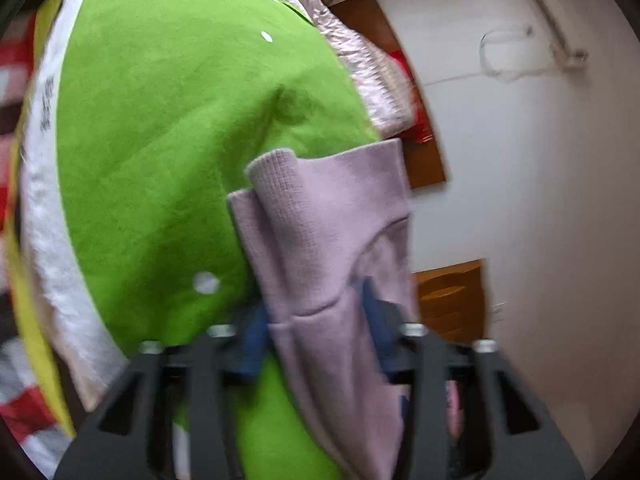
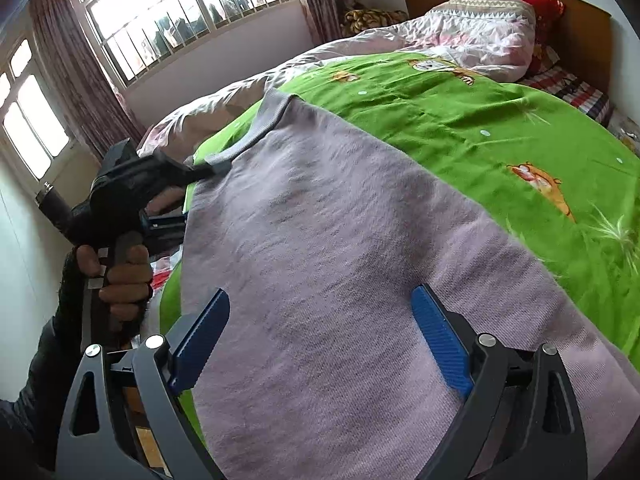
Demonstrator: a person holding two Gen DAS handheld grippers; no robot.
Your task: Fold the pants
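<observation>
The lilac knit pants lie spread on the green blanket on the bed. My left gripper is shut on the pants' ribbed end, which bunches up between its blue pads. It also shows in the right wrist view, held by a hand at the pants' far corner. My right gripper is open, its blue pads spread wide over the near part of the pants, with the cloth lying between them.
A pink quilt and red pillow lie at the wooden headboard. A window with curtains is at the far left. A white wall and a wooden nightstand show in the left wrist view.
</observation>
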